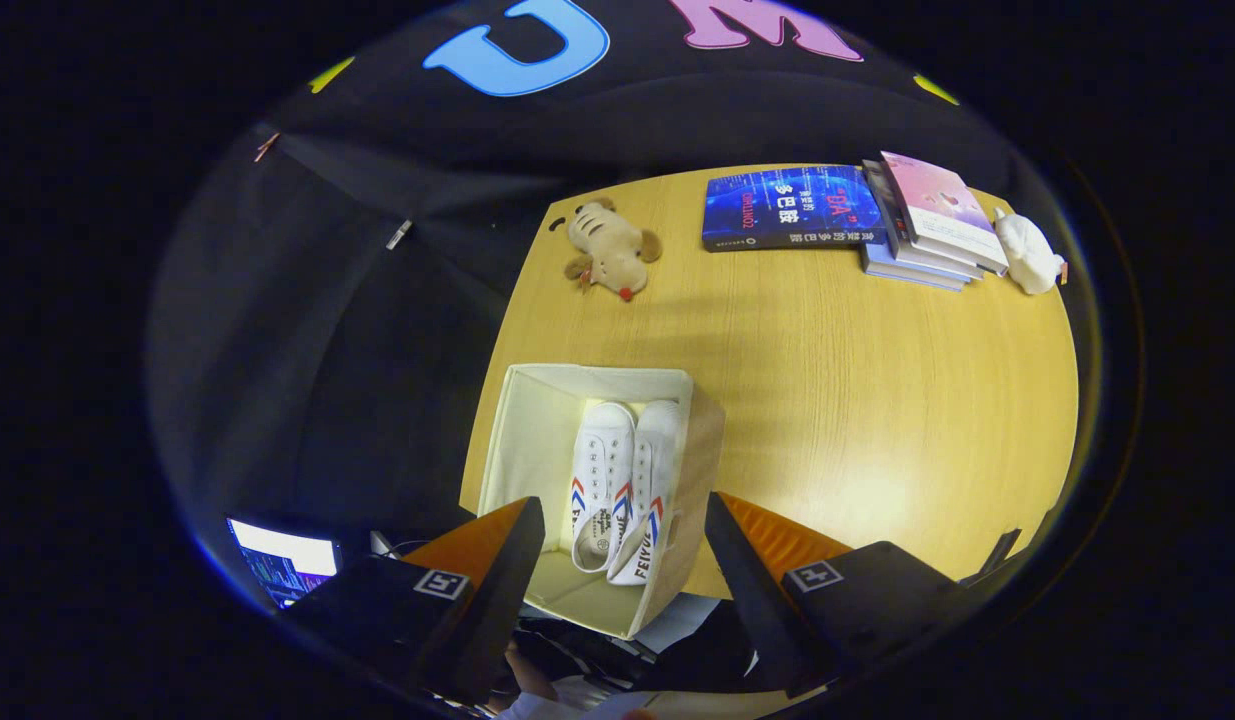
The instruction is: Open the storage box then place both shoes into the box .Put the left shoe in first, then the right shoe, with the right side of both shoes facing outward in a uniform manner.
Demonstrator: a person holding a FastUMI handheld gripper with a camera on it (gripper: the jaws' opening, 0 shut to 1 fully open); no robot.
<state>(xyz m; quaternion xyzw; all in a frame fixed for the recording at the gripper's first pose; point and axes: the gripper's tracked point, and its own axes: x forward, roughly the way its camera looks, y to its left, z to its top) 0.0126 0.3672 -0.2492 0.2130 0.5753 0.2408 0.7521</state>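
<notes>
Gripper view looks down from above onto the open storage box [537,440], which sits at the near edge of the wooden table [857,400] with both white shoes [617,490] already lying inside it, side by side. The gripper [625,560] hangs above the box with its fingers spread wide apart and holding nothing. The shoes lie between and just ahead of the fingers, their long axes running straight away from the gripper, so I judge the placing done and withdrawal likely next.

Open cream fabric storage box [537,420] on table edge, two white striped shoes [622,490] side by side inside
</notes>
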